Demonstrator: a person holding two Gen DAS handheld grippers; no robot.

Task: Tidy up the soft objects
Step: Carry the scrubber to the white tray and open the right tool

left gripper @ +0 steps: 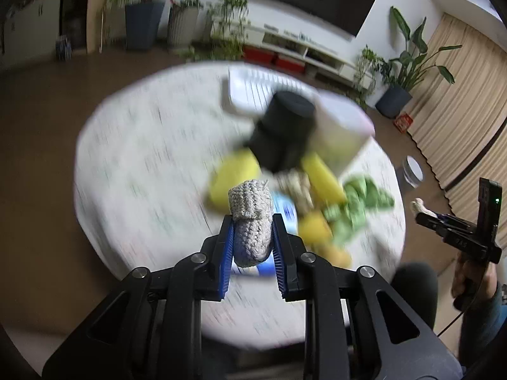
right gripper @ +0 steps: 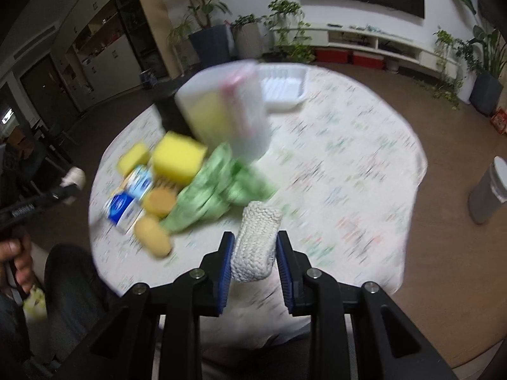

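Counter [left gripper: 142,164]: smeared by motion blur in both views, cloth pattern unreadable.
Blue-and-white packets [right gripper: 126,202]: print too blurred to read.
Black cylinder [left gripper: 285,129]: blurred, hides things behind it.
Left claw [left gripper: 252,240]: arms cut off by the bottom edge.

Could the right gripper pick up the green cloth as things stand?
Probably not yet. The right gripper is shut on a white knitted piece, so its jaws are occupied. The green cloth lies uncovered on the table just ahead, so the path looks free once it lets go.
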